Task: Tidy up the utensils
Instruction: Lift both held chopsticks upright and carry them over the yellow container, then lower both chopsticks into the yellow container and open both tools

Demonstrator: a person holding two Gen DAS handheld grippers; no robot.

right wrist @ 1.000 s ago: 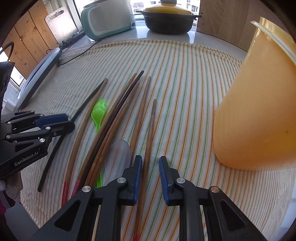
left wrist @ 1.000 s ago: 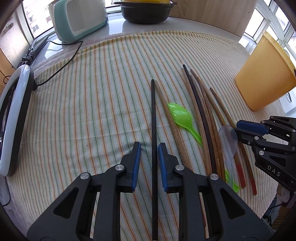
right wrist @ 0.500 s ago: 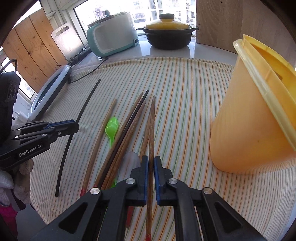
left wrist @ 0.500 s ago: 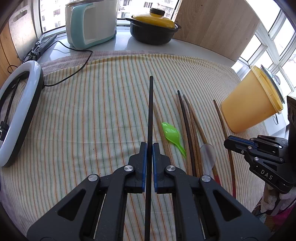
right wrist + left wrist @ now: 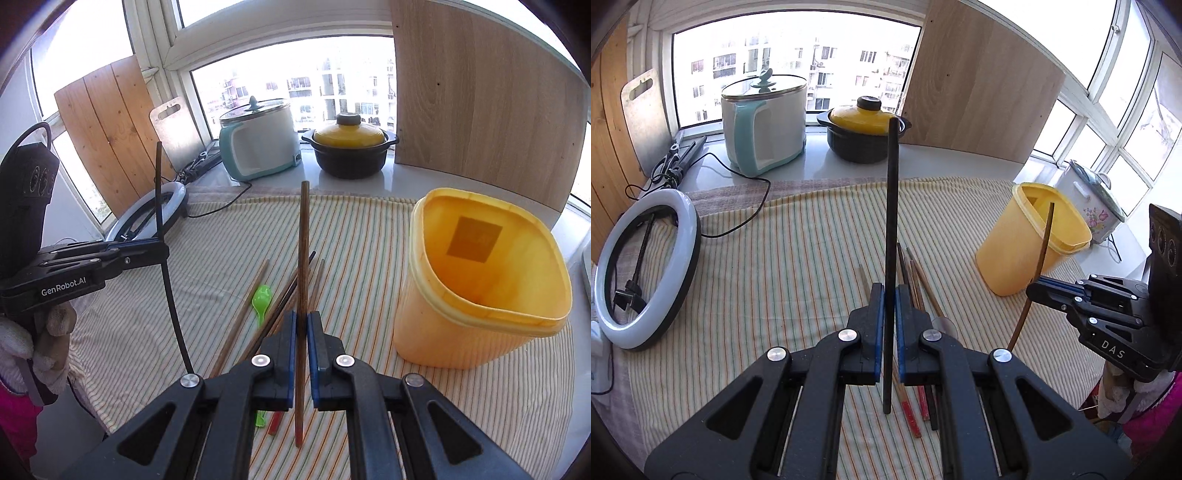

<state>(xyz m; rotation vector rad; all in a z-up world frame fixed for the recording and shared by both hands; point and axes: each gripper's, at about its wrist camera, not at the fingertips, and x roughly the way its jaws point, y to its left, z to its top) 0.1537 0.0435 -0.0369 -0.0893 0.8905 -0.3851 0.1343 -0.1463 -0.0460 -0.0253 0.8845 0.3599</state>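
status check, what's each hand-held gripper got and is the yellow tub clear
Left hand-held gripper shut on black chopstick. Right hand-held gripper shut on brown chopstick. Yellow tub upright, open, nothing blocking.

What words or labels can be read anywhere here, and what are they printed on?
"DAS": white letters on the black body of the right tongs, seen from the left camera.
"GenRobot.AI": white letters on the black body of the left tongs, seen from the right camera.
The square patch inside the yellow container: any print is too faint to read.
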